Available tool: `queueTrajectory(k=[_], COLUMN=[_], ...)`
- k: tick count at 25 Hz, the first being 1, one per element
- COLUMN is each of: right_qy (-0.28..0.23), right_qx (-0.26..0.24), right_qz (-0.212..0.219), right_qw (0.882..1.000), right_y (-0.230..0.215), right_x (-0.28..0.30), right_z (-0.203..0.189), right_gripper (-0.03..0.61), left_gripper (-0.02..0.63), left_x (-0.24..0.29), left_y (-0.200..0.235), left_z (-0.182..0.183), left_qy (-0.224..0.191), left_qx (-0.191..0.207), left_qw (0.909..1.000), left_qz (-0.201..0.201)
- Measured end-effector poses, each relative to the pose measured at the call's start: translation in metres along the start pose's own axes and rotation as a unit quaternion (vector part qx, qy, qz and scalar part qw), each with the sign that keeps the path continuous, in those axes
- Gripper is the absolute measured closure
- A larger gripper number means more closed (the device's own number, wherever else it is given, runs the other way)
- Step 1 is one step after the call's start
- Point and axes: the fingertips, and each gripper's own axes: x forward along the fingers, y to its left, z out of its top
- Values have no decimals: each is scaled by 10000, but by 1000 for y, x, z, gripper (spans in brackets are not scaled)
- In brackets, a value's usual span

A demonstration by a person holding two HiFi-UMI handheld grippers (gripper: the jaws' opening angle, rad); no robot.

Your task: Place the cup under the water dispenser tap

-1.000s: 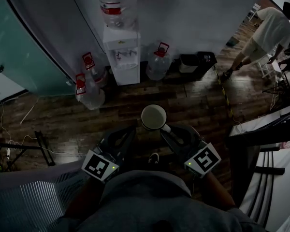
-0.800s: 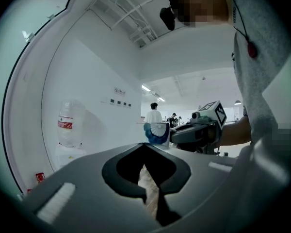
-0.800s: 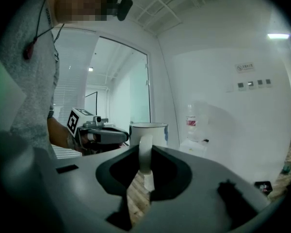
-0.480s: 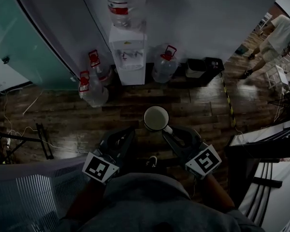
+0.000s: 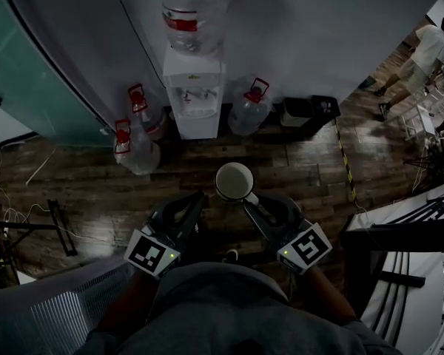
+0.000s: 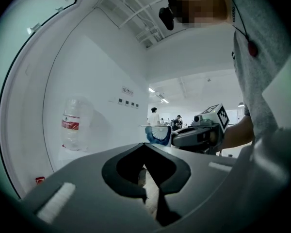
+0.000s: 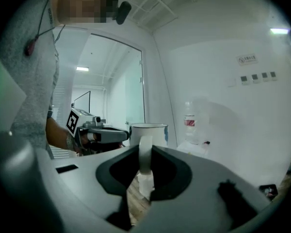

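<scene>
Carry step: right claw (image 5: 249, 199) clamped on handle of white mug (image 5: 234, 180), upright above wooden floor (image 5: 96, 191), well short of water dispenser (image 5: 194, 123); left claw (image 5: 197, 200) closed, empty; next: advance mug level under tap (image 5: 193, 95).

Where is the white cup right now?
In the head view the cup is in the middle, held by its handle in the right gripper, above the wooden floor and short of the water dispenser.

The cup (image 5: 234, 180) is being held up before the water dispenser (image 5: 194, 98); bottles (image 5: 250, 108) are being kept on the floor (image 5: 74, 191) at both its sides.
</scene>
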Motion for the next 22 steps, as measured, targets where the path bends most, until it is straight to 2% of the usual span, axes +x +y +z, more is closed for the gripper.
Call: queueTrajectory(k=[5,8,16,20,22], right_qy=[50,7,-42,-42,-2], right_qx=[13,-1,99,84,98], right_qz=[-118,-192,-453,-562,-548], right_qw=[9999,9998,9989,9984,9984], right_y=[-19,-28,-57,-75,-87], right_x=[44,72,127,146,154], right_z=[8,14,21,22,21], right_gripper=[512,512,512,512,512], left_gripper=[606,606,606,606,606], left_x=[12,18,31,44,54], left_y=[50,81,140,161,172], left_z=[7,13,15,30,31], left_qy=[-22,-172,-58,-565,-637], left_qx=[-47,-3,-169,59,71], left_qw=[9999,9996,9989,9966,9962], left_qz=[-114,-225,-441,-599,-589])
